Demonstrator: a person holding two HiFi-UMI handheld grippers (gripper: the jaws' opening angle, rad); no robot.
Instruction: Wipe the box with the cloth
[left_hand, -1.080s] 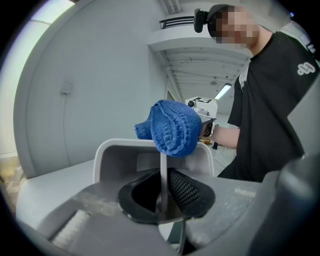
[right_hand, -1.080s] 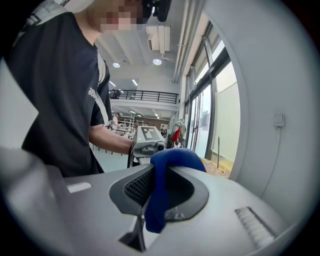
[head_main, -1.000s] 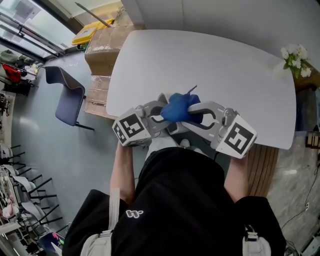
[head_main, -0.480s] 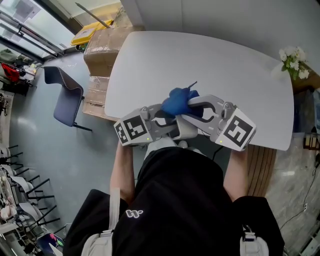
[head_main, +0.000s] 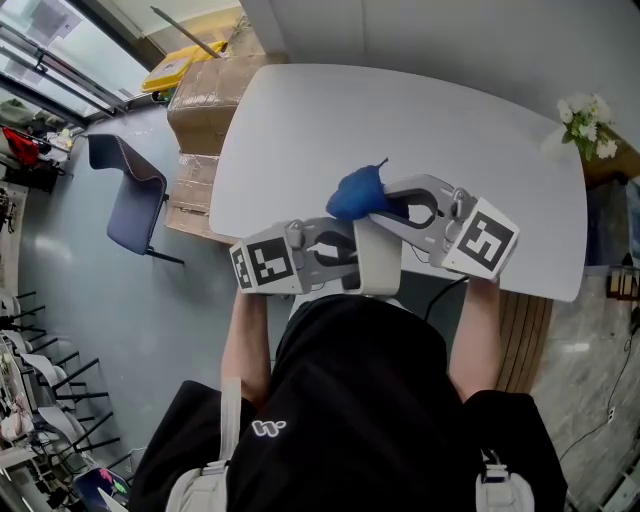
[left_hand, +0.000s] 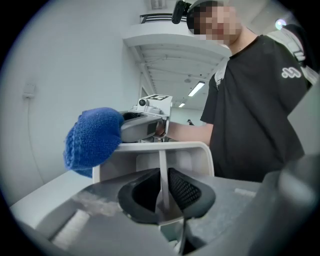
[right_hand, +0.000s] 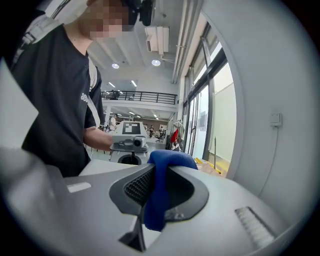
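Head view: the left gripper (head_main: 345, 255) is close to the person's body at the table's (head_main: 420, 120) near edge, its jaws clamped tight on a thin wall of the box (head_main: 380, 262). Just beyond, the right gripper (head_main: 378, 203) pinches the cloth (head_main: 352, 192) at the box's far rim. Past them the tabletop runs bare to its far edge, with flowers (head_main: 588, 125) by the right corner. The box is white and open, with rounded corners. The cloth is blue knit, bunched.

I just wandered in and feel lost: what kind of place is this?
Probably a big open workshop or lab hall: a rounded white table, brown cardboard boxes stacked beside it, and a railed upper gallery in the background.
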